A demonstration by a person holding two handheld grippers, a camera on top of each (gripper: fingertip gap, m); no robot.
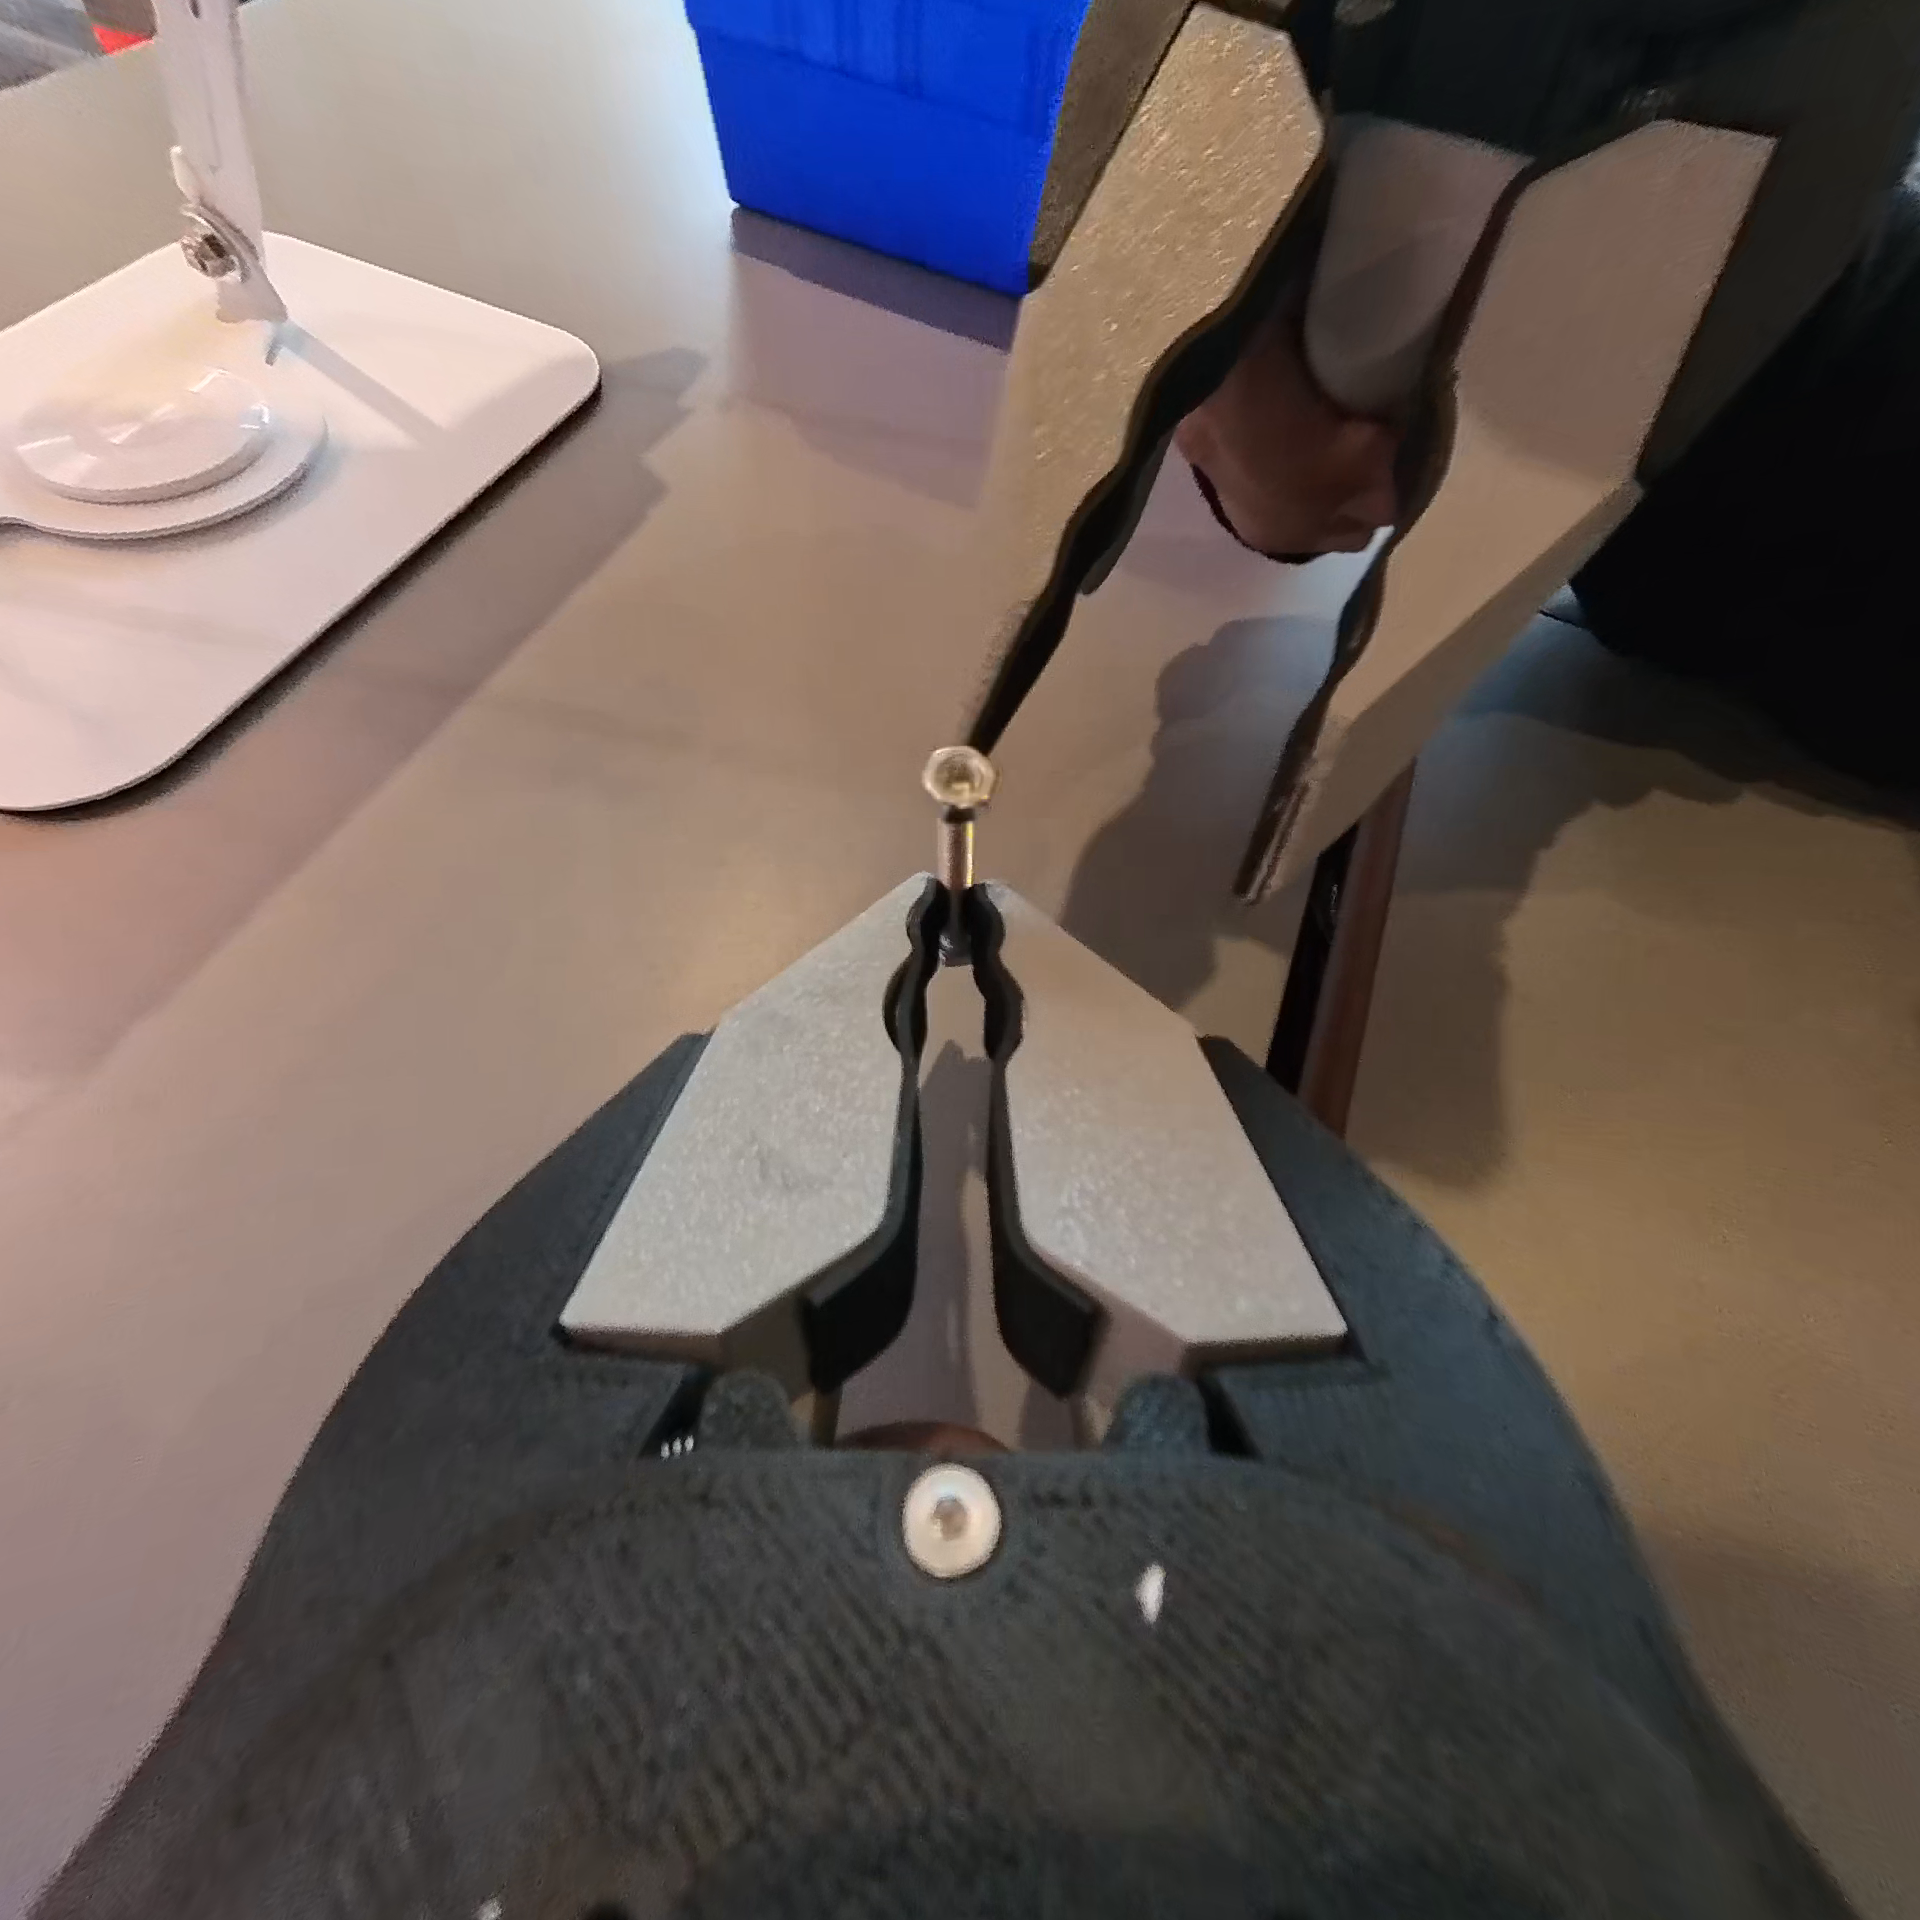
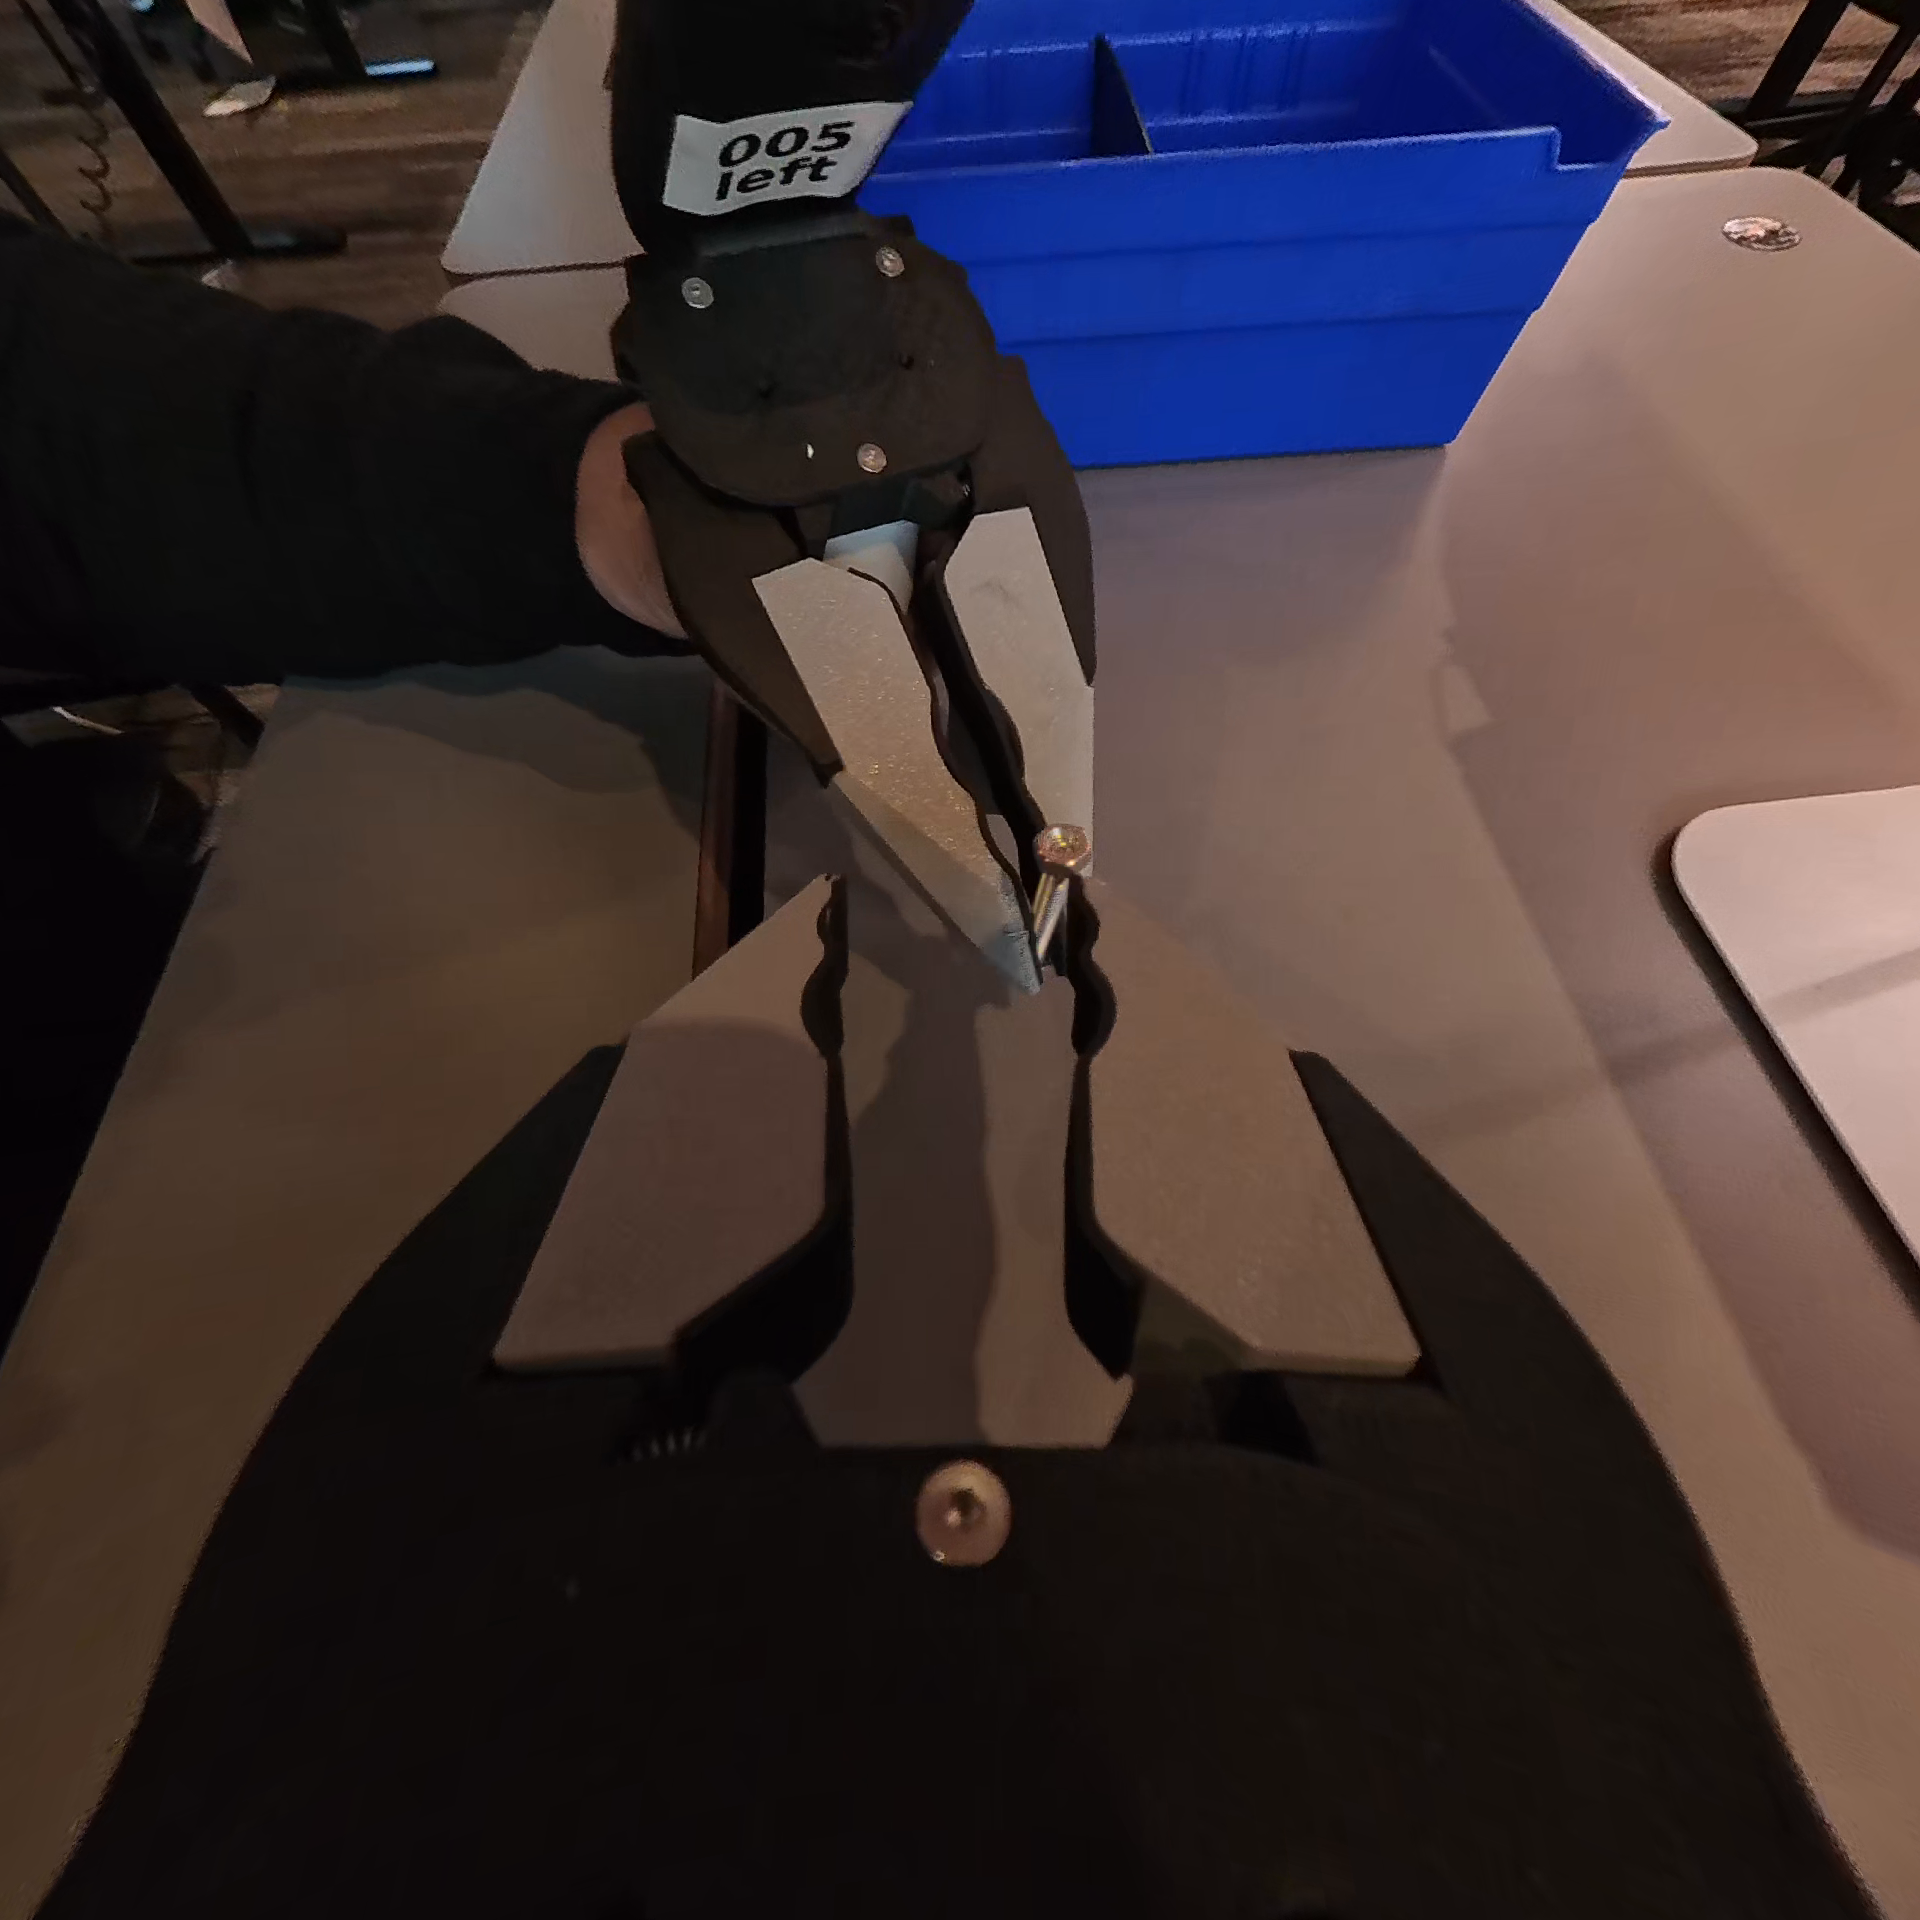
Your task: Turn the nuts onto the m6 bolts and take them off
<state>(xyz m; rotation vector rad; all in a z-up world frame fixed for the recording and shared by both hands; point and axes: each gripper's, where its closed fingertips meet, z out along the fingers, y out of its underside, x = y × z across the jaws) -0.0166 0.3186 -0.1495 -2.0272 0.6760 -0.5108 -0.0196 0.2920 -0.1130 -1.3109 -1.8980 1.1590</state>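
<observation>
My left gripper [image 1: 957, 906] is shut on the lower end of a small silver bolt [image 1: 959, 844] and holds it upright above the table. A hex nut-like piece [image 1: 958, 777] sits at the bolt's upper end. My right gripper [image 1: 1127, 816] comes in from the upper right, open, with one fingertip [image 1: 995, 727] right beside that hex piece. In the right wrist view my right gripper [image 2: 956, 902] is open and empty. The left gripper [image 2: 1039, 971] reaches in from above, and the bolt [image 2: 1049, 909] stands just inside my right finger [image 2: 1086, 935].
A blue divided bin [image 2: 1247, 260] stands at the back of the grey table [image 2: 1351, 675]; it also shows in the left wrist view [image 1: 883, 135]. A white stand with a flat base [image 1: 208, 540] sits to the left. A person's hand in a black sleeve [image 2: 260, 468] holds the left gripper.
</observation>
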